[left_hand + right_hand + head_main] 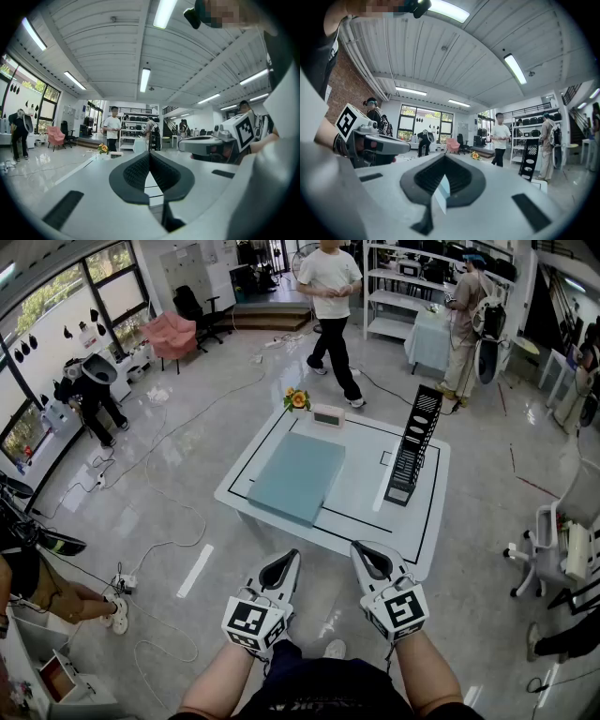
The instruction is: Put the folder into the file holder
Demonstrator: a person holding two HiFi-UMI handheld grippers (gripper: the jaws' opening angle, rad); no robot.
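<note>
A teal folder (296, 476) lies flat on the left half of a low white table (361, 507). The black file holder (413, 446) stands upright on the table's right side, its slots empty as far as I see. My left gripper (288, 562) and right gripper (360, 549) hover side by side just short of the table's near edge, both shut and holding nothing. In the left gripper view the jaws (149, 157) meet in a closed seam. In the right gripper view the closed jaws (444, 158) show a teal sliver of the folder (442, 190) behind them, and the file holder (528, 164) stands to the right.
A flower pot (297, 398) and a small white device (328, 415) sit at the table's far edge. A person in a white T-shirt (333, 296) walks beyond it, and another person (464, 324) stands by shelves. Cables (159, 521) lie on the floor at left; an office chair (553, 549) stands at right.
</note>
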